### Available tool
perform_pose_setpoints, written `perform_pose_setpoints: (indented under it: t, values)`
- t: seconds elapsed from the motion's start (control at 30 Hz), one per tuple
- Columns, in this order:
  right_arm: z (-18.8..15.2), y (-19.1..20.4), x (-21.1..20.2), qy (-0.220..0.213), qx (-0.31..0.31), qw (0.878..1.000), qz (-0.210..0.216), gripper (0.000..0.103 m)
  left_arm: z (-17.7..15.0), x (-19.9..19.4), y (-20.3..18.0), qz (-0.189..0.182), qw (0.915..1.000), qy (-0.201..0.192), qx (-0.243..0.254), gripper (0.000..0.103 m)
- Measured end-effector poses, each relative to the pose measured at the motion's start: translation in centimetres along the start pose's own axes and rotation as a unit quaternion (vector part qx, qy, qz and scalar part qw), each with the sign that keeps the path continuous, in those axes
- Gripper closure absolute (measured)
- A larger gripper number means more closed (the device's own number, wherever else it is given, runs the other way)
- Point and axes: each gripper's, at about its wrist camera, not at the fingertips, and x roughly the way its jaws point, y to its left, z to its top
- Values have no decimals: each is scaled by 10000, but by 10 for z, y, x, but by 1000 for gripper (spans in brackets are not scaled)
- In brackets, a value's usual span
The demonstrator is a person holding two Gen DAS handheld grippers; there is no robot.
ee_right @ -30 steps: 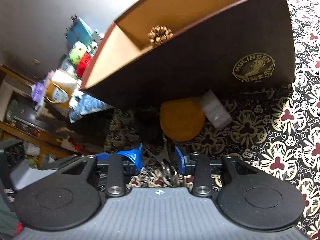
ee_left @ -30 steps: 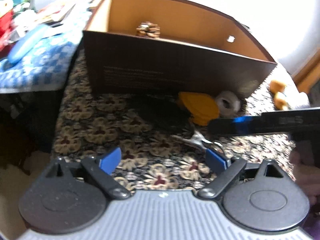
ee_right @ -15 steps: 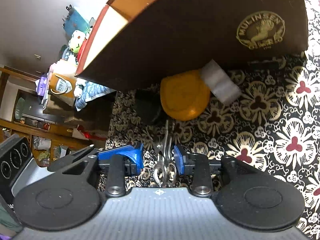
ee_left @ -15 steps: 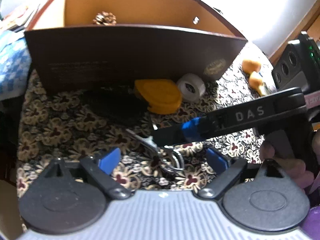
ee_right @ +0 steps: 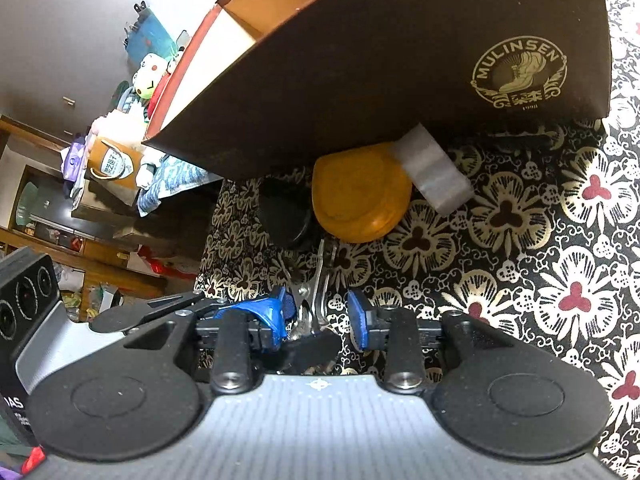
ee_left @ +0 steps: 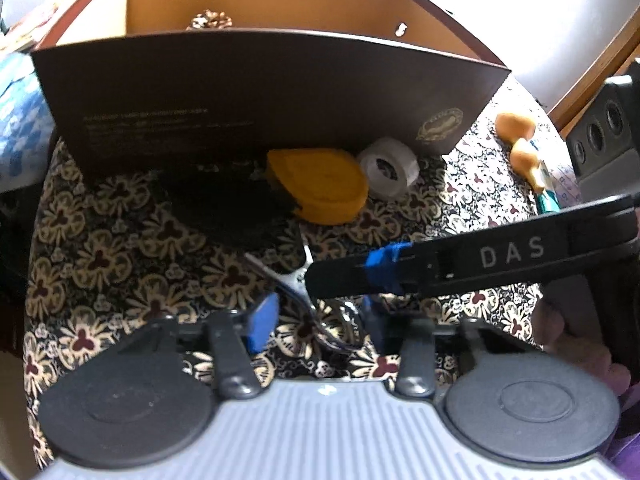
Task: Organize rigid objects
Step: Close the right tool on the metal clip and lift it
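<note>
Small metal scissors (ee_left: 296,280) lie on the floral cloth, also in the right wrist view (ee_right: 320,280). My left gripper (ee_left: 316,320) is part closed, its blue pads either side of the scissor handles, not clamped. My right gripper (ee_right: 318,314) is open around the scissor handles, its finger (ee_left: 440,264) crossing the left wrist view above them. A yellow round case (ee_left: 320,188), a clear tape roll (ee_left: 388,168) and a black object (ee_left: 232,208) lie against the brown box (ee_left: 260,92), which holds a pine cone (ee_left: 210,20).
The box front (ee_right: 400,60) stands close ahead. Two orange wooden pieces (ee_left: 516,136) lie right of the box. Cluttered shelves and toys (ee_right: 120,120) are beyond the table's left edge. Floral cloth (ee_right: 540,260) spreads to the right.
My left gripper's fingers have closed inward around the scissor handles. My right gripper has dropped lower over the scissors and stayed open. Both views moved nearer the box.
</note>
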Motion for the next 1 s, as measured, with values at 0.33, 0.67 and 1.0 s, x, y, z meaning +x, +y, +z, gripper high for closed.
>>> perform_pose_setpoints:
  t: [0.33, 0.67, 1.0]
  values:
    - [2, 5, 11, 128, 29, 9998, 179, 86, -2, -7, 14, -231, 9991, -39, -345, 79]
    - [-1, -4, 2, 67, 328, 9978, 577, 93, -1, -24, 16, -525, 9977, -139, -417, 80]
    - [6, 22, -78, -781, -140, 9944, 695, 96, 35, -77, -26, -1058, 9910, -723, 397, 87]
